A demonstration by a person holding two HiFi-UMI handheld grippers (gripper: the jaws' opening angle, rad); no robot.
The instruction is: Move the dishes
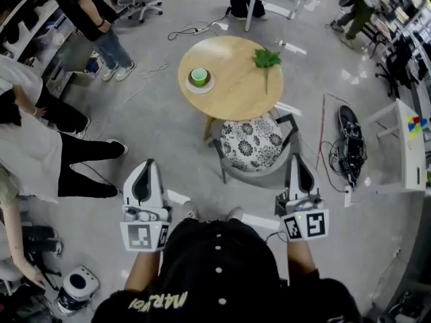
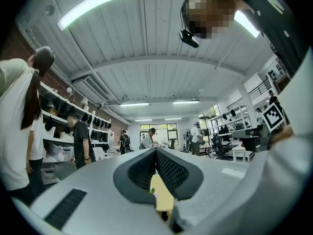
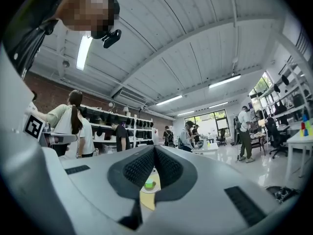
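standing well short of the table (image 1: 236, 89), left claw (image 1: 147, 164) and right claw (image 1: 296, 159) both closed, empty. green cup (image 1: 199, 76) sits on a saucer (image 1: 206, 88) near the table's left edge. judged light, rigid, breakable, likely slick; grip the saucer rim, keep level.

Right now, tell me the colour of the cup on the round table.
The cup is green; the head view shows it best.
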